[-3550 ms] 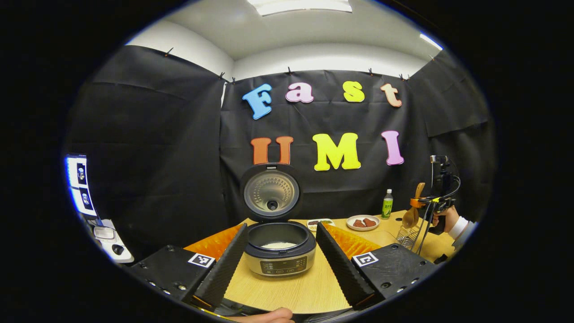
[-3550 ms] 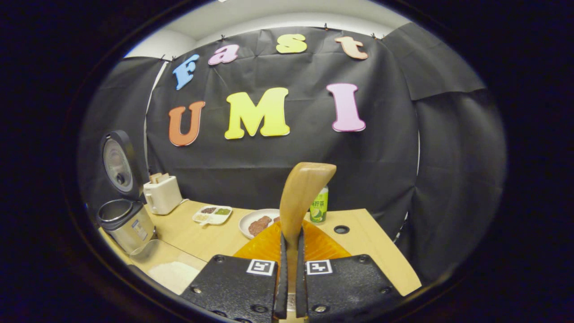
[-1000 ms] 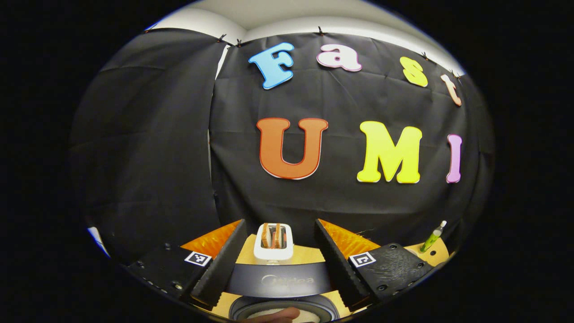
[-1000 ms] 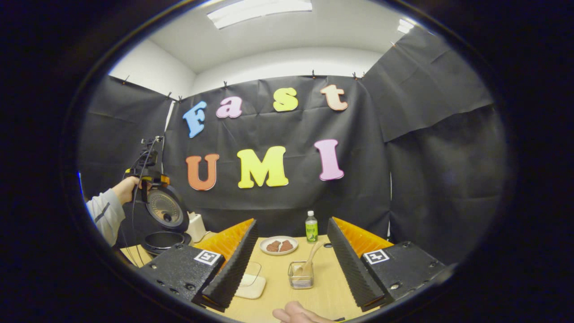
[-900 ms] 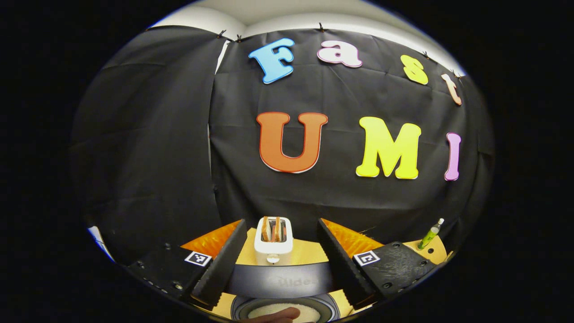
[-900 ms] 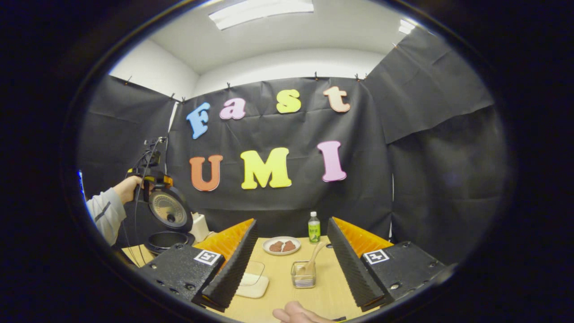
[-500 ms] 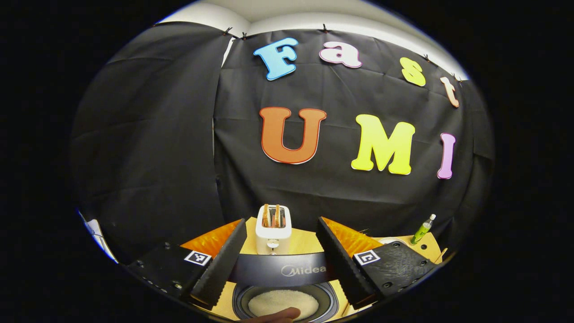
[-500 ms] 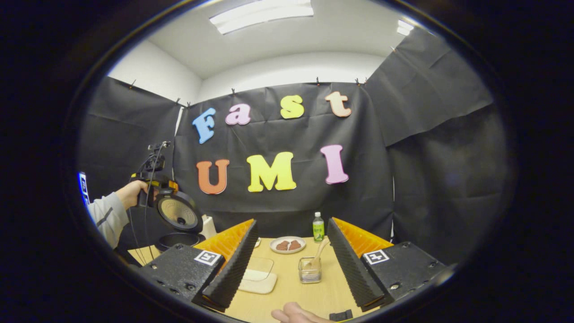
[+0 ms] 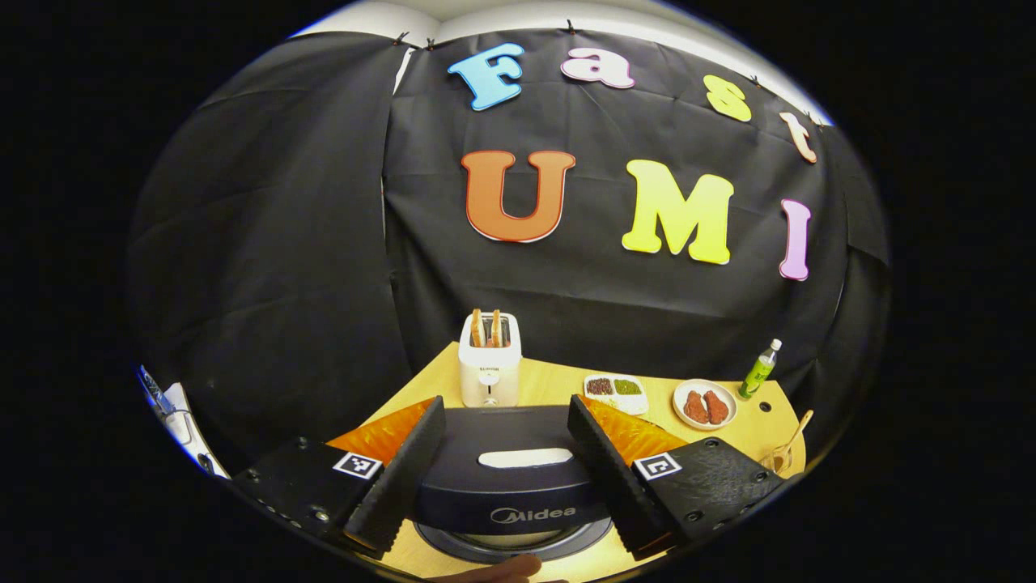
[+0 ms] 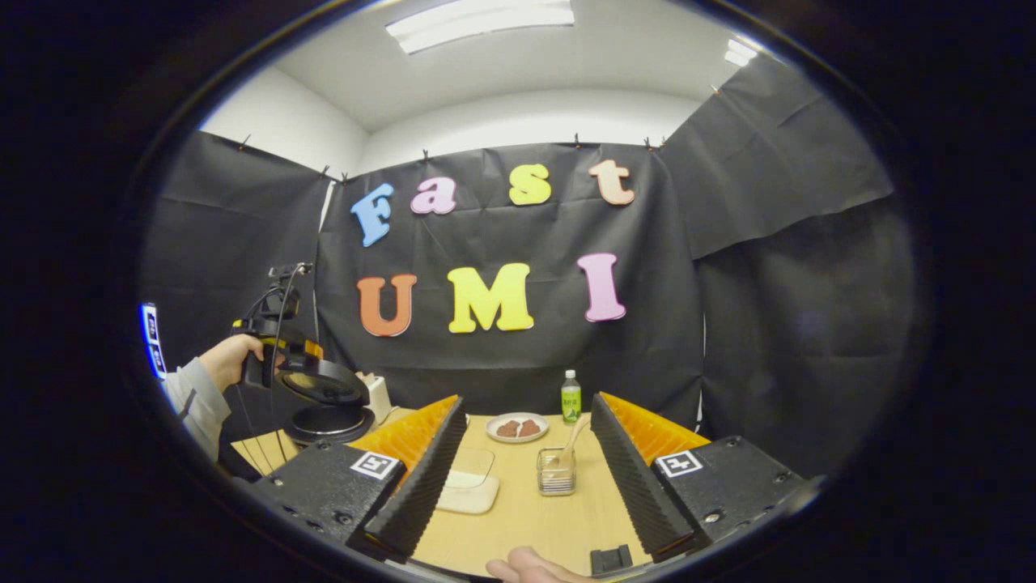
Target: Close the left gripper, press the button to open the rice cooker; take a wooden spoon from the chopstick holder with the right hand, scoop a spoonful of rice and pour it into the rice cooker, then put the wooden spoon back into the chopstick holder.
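Observation:
In the left gripper view my left gripper (image 9: 506, 402) is open, its fingers (image 9: 398, 476) straddling the dark rice cooker lid (image 9: 518, 478). The lid is tipped almost flat over the pot rim (image 9: 518, 544). In the right gripper view the rice cooker (image 10: 328, 421) stands far left with its lid (image 10: 320, 382) partly lowered, and a hand holds the left gripper (image 10: 271, 356) on top of it. My right gripper (image 10: 526, 403) is open and holds nothing. The wooden spoon (image 10: 573, 442) leans in the wire chopstick holder (image 10: 556, 473) just ahead of it. The shallow rice tray (image 10: 468, 486) lies left of the holder.
A white toaster (image 9: 489, 361) with bread stands behind the cooker. A divided dish of beans (image 9: 613, 387), a plate of meat (image 9: 704, 404) and a green bottle (image 9: 759, 368) line the back right of the wooden table (image 9: 550, 380). A thumb (image 10: 526, 563) shows at the bottom edge.
The cooker lid has swung down from upright to nearly flat, with the left gripper following it. The right gripper, shut on the spoon 3.5 s ago, is open, and the spoon rests in the holder.

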Available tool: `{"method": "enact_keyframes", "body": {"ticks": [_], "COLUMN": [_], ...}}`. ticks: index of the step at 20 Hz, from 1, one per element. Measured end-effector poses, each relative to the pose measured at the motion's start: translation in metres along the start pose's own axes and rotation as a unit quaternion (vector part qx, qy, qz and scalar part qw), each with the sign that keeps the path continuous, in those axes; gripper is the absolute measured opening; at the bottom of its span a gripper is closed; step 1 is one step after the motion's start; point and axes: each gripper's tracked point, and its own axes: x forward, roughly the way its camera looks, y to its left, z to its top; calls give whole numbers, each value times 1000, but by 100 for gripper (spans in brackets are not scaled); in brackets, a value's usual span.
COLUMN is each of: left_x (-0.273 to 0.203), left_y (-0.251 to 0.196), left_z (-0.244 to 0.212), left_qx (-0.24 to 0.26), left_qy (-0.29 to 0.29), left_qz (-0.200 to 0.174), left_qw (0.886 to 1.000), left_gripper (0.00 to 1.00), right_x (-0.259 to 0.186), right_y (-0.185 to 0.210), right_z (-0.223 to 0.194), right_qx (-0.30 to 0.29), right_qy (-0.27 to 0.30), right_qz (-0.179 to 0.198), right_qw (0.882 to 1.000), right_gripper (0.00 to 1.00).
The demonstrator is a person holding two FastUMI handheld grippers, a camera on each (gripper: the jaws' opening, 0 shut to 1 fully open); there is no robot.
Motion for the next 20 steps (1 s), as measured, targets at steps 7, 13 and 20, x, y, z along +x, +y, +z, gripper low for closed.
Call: {"method": "enact_keyframes", "body": {"ticks": [7,13,20], "left_x": [-13,-15,-18], "left_y": [-3,-5,-6], "left_z": [-57,-90,-120], "left_qx": [10,12,28], "left_qy": [39,87,133], "left_qz": [19,8,-4], "left_qw": [999,996,991], "left_gripper": [97,98,98], "right_x": [-17,-30,-35], "right_y": [8,22,32], "right_z": [5,9,10], "right_qx": [-7,-24,-26], "right_qy": [3,-11,-23], "right_qz": [-14,-10,0], "right_qw": [1000,1000,999], "right_gripper": [100,100,100]}}
